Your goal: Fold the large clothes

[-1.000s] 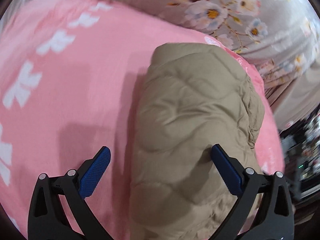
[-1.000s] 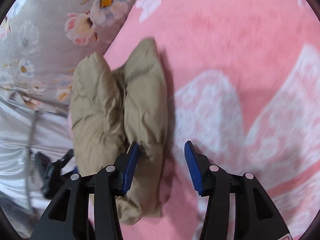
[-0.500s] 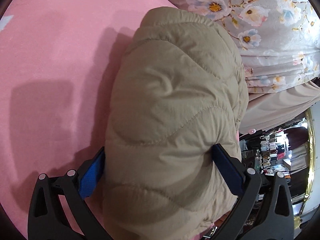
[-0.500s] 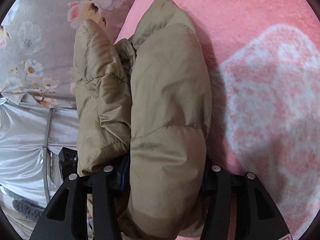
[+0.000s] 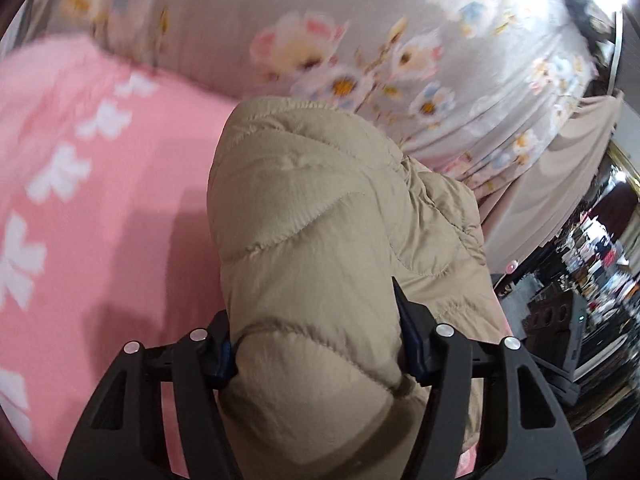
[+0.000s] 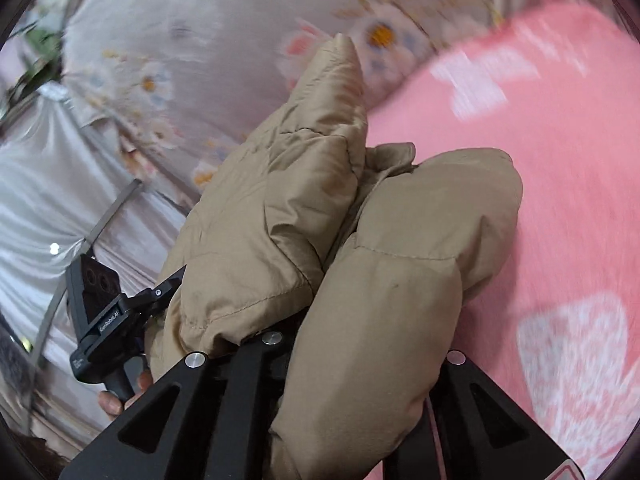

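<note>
Closing on the folded tan jacket [image 5: 320, 248], both claws [image 5: 316, 354] [image 6: 352, 344] pinch it.

Black tongs [image 5: 316, 344], blue pads [image 5: 410, 344]

puffer jacket [image 5: 320, 248]: 1, tan, quilted, bundled | grippers: 2, left gripper [image 5: 316, 354], right gripper [image 6: 356, 356] | pink blanket [image 5: 100, 208] with white prints: 1 | grey floral sheet [image 5: 360, 40]: 1 | hand [image 6: 120, 396]: 1, only part showing
</note>
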{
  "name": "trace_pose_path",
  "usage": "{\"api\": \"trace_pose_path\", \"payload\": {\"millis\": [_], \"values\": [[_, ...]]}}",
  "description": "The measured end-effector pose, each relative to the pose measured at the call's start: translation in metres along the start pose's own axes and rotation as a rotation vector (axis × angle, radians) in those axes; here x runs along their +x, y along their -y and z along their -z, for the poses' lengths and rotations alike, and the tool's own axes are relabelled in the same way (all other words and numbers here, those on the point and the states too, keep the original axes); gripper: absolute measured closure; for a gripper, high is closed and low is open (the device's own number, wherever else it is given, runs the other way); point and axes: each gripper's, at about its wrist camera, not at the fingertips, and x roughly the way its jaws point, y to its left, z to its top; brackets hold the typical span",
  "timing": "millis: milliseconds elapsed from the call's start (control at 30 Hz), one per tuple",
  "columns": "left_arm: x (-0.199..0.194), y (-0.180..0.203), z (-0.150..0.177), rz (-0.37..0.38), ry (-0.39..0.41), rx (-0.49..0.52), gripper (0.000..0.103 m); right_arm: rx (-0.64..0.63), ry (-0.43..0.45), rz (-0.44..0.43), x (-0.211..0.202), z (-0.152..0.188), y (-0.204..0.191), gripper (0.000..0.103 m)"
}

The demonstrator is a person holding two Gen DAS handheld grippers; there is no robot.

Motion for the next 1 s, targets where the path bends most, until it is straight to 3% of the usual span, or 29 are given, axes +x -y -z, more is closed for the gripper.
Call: {"api": "trace_pose_path", "payload": {"millis": [267, 433, 767, 1000], "values": [[-0.085, 0.016, -0.072, -0.044, 0.265, 0.174, 0.043, -0.255, 0.186, -0.081, 0.006, -0.057, -0.106, 0.09], [-0.105, -0.006, -0.109, -0.131, 0.354, 0.243, 0.042, -0.314, 0.21, -0.125, 0.049, -0.08, -0.146, 0.09], [-0.072, -0.105, -0.135, -0.229, 0.363, 0.203, 0.042, -0.317, 0.131, -0.14, 0.177, -0.084, -0.156, 0.09], [-0.008, -0.17, -0.126, -0.24, 0.28, 0.149, 0.042, -0.27, 0.059, -0.07, 0.246, -0.068, -0.125, 0.09]]}}
